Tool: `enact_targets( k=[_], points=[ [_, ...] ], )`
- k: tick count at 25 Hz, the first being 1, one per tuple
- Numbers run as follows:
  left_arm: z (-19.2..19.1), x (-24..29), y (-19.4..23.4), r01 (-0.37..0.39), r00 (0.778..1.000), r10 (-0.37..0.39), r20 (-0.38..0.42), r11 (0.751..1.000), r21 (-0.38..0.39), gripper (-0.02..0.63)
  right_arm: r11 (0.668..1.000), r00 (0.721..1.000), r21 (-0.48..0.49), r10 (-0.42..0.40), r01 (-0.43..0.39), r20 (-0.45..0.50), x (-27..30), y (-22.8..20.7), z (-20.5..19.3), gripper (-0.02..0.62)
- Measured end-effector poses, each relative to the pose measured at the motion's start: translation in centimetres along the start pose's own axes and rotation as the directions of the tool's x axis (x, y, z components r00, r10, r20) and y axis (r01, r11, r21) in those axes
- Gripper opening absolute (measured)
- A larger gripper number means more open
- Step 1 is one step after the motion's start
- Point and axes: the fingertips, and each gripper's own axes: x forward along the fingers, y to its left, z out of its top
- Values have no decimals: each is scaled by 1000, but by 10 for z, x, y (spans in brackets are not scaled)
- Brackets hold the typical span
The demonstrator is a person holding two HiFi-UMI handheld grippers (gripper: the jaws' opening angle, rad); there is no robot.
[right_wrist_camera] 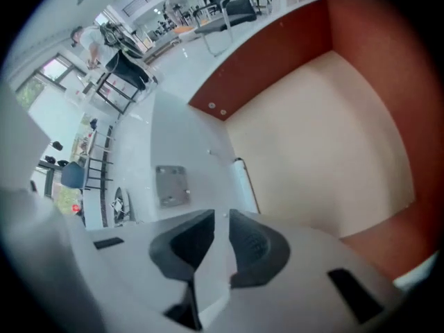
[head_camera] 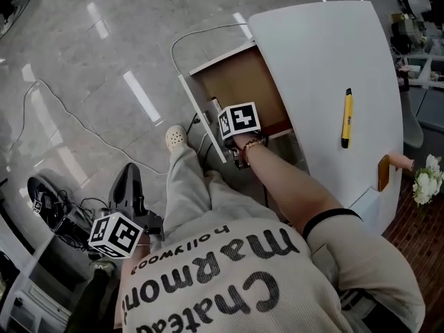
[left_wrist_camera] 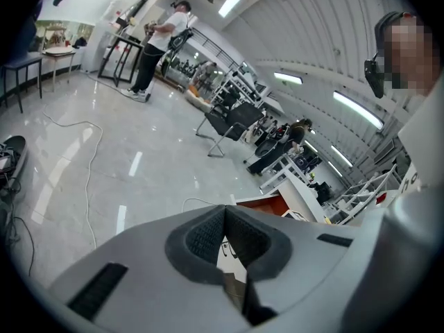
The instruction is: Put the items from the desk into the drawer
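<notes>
Fingers of the right gripper (right_wrist_camera: pixel 220 217) are clamping on the white drawer front (right_wrist_camera: pixel 177 144), with only the panel's thin edge sitting between the pads. In the head view this gripper is showing at the centre of the frame. The bare forearm is stretching out to it from the shoulder at lower right, and the marker cube is facing up. The drawer (head_camera: pixel 243 82) is standing pulled out from under the white desk (head_camera: pixel 326 61), its brown inside showing in the upper middle of the frame. A yellow pen (head_camera: pixel 347 116) is lying on the desk at the right, well apart from both grippers.

The left gripper (head_camera: pixel 130 182) is hanging low at the lower left, just beside the person's leg, and it is pointing out over the grey floor (head_camera: pixel 83 61). Its fingers (left_wrist_camera: pixel 205 238) are pressing together at the tips — nothing is sitting between them.
</notes>
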Motion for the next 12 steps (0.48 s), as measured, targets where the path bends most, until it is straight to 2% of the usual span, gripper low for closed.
enact_targets(
  k=[3, 5, 8, 12],
  points=[
    [-8, -13, -25, 21, 1000, -21, 12, 1000, 0, 2, 996, 993, -6, 87, -87, 74, -41, 31, -7, 49],
    [-6, -15, -42, 57, 998, -58, 41, 998, 20, 2, 988, 975, 2, 151, -153, 165, -70, 51, 3, 21],
    [0, -21, -70, 101, 992, -104, 75, 994, 48, 2, 952, 911, 16, 289, -307, 294, -121, 82, 14, 3],
    [6, -39, -110, 143, 981, -154, 115, 985, 99, 2, 877, 812, -22, 453, -479, 367, -189, 111, 4, 3]
  ],
)
